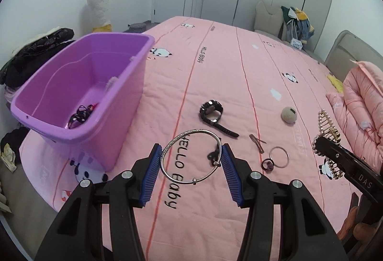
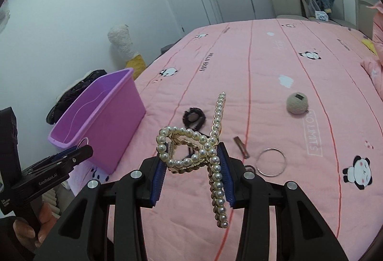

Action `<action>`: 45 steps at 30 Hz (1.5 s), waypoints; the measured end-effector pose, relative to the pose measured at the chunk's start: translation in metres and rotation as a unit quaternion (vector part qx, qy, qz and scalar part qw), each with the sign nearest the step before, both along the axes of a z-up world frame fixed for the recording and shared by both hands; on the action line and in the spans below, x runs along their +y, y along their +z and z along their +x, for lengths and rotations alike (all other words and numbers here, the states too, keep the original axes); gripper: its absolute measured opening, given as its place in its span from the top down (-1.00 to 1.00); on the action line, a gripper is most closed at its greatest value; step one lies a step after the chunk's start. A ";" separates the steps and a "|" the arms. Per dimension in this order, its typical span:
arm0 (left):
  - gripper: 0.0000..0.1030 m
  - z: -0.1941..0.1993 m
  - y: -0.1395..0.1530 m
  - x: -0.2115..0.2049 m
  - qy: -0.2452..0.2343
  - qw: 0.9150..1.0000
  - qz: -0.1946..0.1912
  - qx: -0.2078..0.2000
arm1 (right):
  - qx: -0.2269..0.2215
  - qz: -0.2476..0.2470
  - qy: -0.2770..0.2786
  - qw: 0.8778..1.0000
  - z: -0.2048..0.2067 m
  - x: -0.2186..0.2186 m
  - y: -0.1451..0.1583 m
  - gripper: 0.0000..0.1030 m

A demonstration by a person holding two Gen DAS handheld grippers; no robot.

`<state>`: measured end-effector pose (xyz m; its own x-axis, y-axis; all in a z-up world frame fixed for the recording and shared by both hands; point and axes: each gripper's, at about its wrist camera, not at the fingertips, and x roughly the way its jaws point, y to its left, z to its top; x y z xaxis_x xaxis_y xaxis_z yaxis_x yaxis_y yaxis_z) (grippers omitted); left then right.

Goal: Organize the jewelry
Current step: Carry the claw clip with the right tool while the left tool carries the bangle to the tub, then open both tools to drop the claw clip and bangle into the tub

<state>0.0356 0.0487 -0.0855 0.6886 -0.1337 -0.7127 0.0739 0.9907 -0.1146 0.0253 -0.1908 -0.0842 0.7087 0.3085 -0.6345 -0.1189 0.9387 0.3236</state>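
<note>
Both grippers are gripping jewelry above the bed (image 1: 239, 74). The left gripper (image 1: 191, 160) is clamping a silver bangle (image 1: 165, 160); the right gripper (image 2: 194, 165) is pinching a pearl hair claw (image 2: 215, 139).

Ahead of my fingers the pink bedspread (image 1: 239, 64) lies open beyond the watch (image 1: 211, 112) and felt ball (image 1: 289, 115). The purple bin (image 1: 79, 93) walls off my left; the folded quilt (image 1: 359, 103) crowds my right.

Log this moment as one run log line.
left gripper: holds silver bangle | right gripper: holds pearl hair claw | purple bin: next
</note>
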 end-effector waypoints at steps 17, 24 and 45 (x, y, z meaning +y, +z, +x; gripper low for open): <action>0.05 0.076 0.050 0.187 0.092 0.995 0.022 0.025 | -0.013 0.035 0.187 0.982 0.124 0.243 0.070 0.23; 0.04 0.110 0.033 0.230 0.119 0.990 0.042 0.061 | 0.034 0.024 0.210 0.977 0.169 0.310 0.053 0.23; -0.63 0.149 -0.017 0.246 0.139 0.979 0.043 0.146 | 0.147 -0.041 0.179 0.972 0.230 0.342 -0.002 -0.16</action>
